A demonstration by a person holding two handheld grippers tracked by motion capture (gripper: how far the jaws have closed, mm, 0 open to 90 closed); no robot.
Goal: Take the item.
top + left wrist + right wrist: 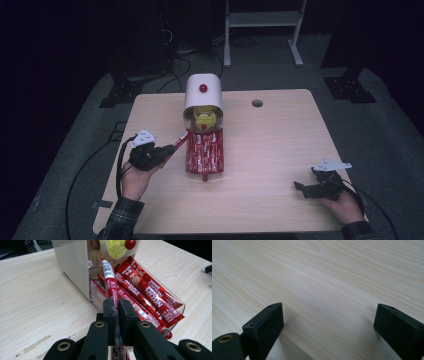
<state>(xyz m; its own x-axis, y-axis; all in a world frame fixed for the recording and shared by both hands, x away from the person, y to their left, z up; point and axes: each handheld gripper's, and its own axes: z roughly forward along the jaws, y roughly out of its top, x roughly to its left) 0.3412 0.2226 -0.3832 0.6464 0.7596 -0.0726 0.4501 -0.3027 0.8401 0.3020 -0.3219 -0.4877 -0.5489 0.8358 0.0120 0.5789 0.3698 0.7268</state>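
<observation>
From the high view I see my left gripper (169, 150) at the left side of the counter (280, 145), its fingers pinched on one red coffee stick (181, 140) that slants up toward the dispenser (203, 95). The dispenser stands near the middle of the counter, white hood at the back, clear tray (204, 154) in front packed with more red sticks. My right gripper (304, 189) rests low near the right front corner, well apart from the dispenser, fingers spread wide with nothing between them.

In the left gripper view my fingers (110, 312) are closed tight on the lower part of the coffee stick (110, 280). The stick rises steeply from the grip, its top end leaning against the clear front of the dispenser (72, 267), just above the pile of sticks (147, 297) lying in the tray (181, 305). A red knob (130, 243) shows at the top on the yellow wheel.

In the right gripper view my fingers (265, 325) stand far apart over bare counter (324, 282), holding nothing.
</observation>
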